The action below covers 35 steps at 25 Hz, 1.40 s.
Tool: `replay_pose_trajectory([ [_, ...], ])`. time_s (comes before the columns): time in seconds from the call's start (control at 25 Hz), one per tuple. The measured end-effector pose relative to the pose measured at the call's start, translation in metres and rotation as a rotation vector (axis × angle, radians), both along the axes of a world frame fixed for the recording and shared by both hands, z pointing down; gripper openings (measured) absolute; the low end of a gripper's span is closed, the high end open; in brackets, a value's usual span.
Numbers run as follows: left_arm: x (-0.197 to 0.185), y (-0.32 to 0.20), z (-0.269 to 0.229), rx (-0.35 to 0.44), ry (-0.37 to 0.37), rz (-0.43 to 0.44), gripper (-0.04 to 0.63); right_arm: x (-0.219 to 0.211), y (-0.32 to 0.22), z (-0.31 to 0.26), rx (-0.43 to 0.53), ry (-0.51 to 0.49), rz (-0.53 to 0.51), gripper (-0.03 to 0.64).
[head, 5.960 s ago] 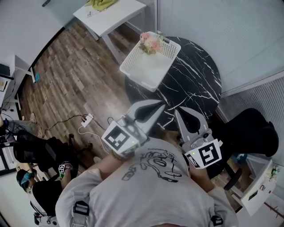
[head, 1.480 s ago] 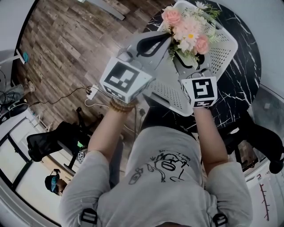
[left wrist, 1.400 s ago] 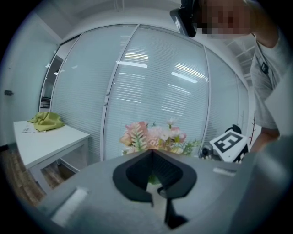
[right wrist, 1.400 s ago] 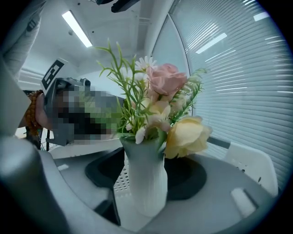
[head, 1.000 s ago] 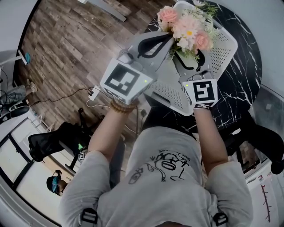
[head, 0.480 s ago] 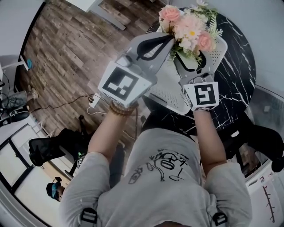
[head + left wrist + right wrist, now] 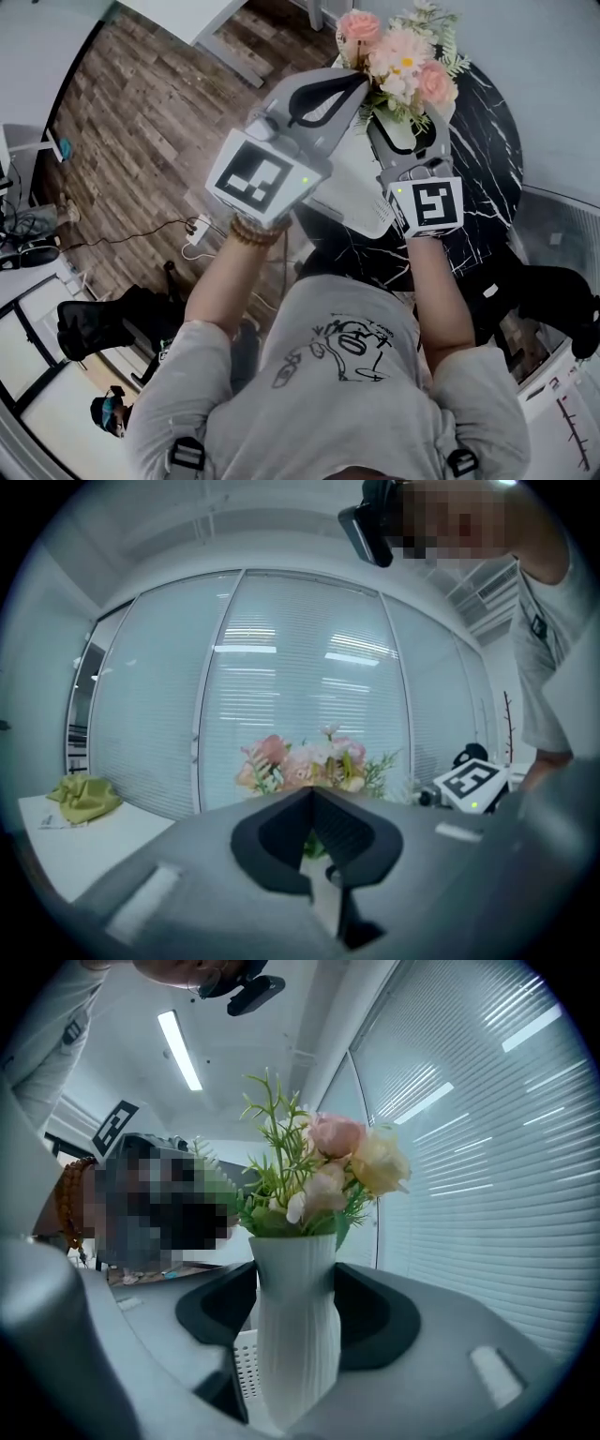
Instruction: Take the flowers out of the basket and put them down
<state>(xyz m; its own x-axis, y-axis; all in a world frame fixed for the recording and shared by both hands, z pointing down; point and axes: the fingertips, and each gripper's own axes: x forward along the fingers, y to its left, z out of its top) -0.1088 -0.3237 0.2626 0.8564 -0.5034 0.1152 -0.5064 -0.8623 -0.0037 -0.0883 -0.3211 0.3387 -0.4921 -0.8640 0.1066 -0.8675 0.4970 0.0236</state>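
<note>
A bunch of pink and cream flowers (image 7: 398,56) stands in a white ribbed vase (image 7: 295,1326). My right gripper (image 7: 410,117) is shut on the vase, one jaw on each side of its body (image 7: 295,1307). The vase hangs above the white perforated basket (image 7: 361,202), which sits on the round black marble table (image 7: 487,122). My left gripper (image 7: 354,82) is shut, its tips meeting beside the flowers' left side with nothing between them (image 7: 312,791). The flowers (image 7: 305,766) show just past those tips. The basket's wall (image 7: 246,1363) peeks out under the vase.
A white desk with a green cloth (image 7: 80,799) stands to the left. Glass walls with blinds lie behind the table. On the wood floor are a power strip (image 7: 197,228) and cables. A dark chair (image 7: 553,300) is at the right, a seated person (image 7: 103,412) at the lower left.
Both grippers have risen together with the vase and flowers. The basket has dropped away below them and looks smaller.
</note>
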Motion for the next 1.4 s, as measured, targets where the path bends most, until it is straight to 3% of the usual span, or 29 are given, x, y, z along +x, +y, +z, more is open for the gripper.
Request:
replay_pose_trajectory([
  [0.32, 0.008, 0.021, -0.046, 0.069, 0.013, 0.021, 0.003, 0.006, 0.017, -0.044, 0.063, -0.014, 0.014, 0.265],
  [0.88, 0.020, 0.049, -0.067, 0.105, 0.022, 0.050, 0.003, 0.017, 0.043, -0.065, 0.106, -0.026, 0.040, 0.261],
  [1.4, 0.079, 0.080, -0.100, 0.147, 0.055, 0.152, 0.003, 0.076, 0.074, -0.099, 0.160, -0.022, 0.134, 0.260],
])
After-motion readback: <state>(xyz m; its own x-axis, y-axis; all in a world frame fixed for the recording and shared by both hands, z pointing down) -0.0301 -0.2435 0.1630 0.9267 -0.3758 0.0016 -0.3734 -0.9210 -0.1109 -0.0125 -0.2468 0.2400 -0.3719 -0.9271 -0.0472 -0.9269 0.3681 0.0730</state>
